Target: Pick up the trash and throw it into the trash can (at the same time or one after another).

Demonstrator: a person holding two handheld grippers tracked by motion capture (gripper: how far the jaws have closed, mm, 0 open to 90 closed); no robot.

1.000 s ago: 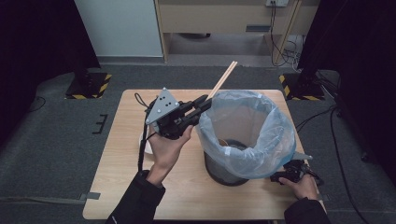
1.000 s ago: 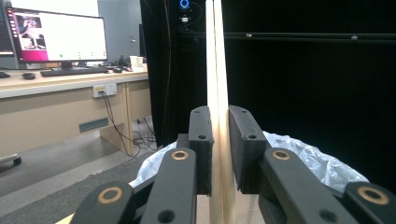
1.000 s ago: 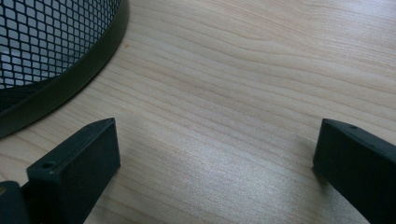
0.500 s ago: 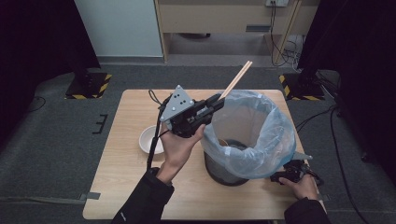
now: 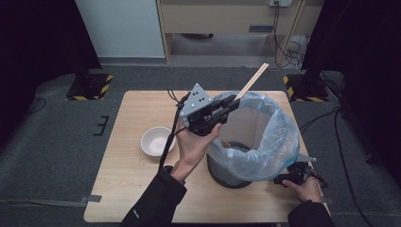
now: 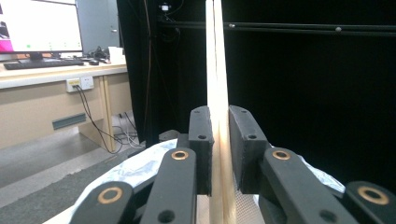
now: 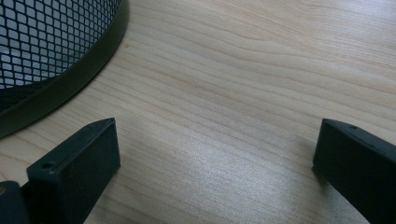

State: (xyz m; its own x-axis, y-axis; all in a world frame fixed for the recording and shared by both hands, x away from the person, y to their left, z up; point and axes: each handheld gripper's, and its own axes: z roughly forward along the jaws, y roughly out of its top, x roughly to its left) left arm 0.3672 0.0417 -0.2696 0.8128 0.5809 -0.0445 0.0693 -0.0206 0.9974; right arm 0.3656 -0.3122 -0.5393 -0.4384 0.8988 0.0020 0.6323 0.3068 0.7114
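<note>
A pair of wooden chopsticks point(image 5: 252, 80) point(image 6: 216, 84) slants up and to the right over the bin's near-left rim. My left gripper point(image 5: 230, 101) point(image 6: 218, 140) is shut on them, held in the air above the edge of the black mesh bin point(image 5: 227, 176) lined with a pale blue plastic bag point(image 5: 279, 142). My right gripper point(image 5: 285, 179) point(image 7: 215, 158) rests low on the wooden table point(image 5: 137, 189) at the bin's right foot, jaws wide open with bare wood between them. The bin's mesh wall point(image 7: 42, 42) stands at the upper left in the right gripper view.
A white bowl point(image 5: 156, 140) sits on the table left of the bin. The left gripper's cable point(image 5: 168, 142) trails down past the bowl. Yellow-black striped stand feet point(image 5: 90, 87) are on the floor behind the table corners.
My left gripper has carried the chopsticks to the right, from beside the bin to over its rim, uncovering the white bowl. The right gripper has stayed in place.
</note>
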